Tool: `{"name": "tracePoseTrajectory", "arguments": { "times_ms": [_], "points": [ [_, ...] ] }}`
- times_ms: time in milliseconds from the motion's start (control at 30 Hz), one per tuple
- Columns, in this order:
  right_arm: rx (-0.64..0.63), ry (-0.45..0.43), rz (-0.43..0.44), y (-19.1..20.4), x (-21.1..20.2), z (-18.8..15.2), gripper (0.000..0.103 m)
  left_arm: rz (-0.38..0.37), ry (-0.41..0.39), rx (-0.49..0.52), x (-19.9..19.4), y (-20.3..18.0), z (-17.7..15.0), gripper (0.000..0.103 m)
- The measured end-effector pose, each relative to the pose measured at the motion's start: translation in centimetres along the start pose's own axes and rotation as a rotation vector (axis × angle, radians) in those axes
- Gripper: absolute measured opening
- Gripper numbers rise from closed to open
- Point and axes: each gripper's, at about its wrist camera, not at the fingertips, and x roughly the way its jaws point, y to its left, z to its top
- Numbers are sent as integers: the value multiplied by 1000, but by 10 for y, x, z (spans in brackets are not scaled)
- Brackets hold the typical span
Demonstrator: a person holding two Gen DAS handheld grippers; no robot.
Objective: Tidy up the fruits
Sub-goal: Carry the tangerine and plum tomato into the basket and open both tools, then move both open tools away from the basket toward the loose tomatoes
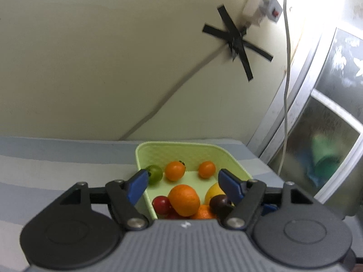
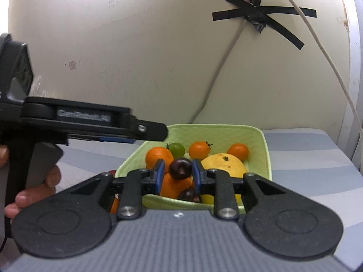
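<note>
A light green basket point(image 1: 233, 158) point(image 2: 264, 149) on the striped table holds several fruits: oranges point(image 1: 184, 200), a green tomato point(image 1: 155, 174), a red fruit point(image 1: 161, 204), a yellow citrus point(image 2: 224, 166) and dark plums. My left gripper point(image 1: 182, 181) is open and empty, held over the basket's near left edge. My right gripper point(image 2: 178, 175) is shut on a dark plum point(image 2: 180, 168) and holds it just above the fruit pile. A second dark plum point(image 2: 189, 196) lies below it in the basket.
The left gripper's body point(image 2: 90, 122) and the hand holding it show at the left of the right wrist view. A cream wall with black tape point(image 2: 258, 19) and a white cable point(image 1: 287, 90) stands behind. A window frame point(image 1: 329, 124) is at the right.
</note>
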Motion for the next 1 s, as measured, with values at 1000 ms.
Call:
{"name": "tracePoseTrajectory", "arguments": {
  "times_ms": [1000],
  "points": [
    [72,-26,-21,8,-37,-18,36,295,-5,19,-86,30,-94,75]
  ]
}}
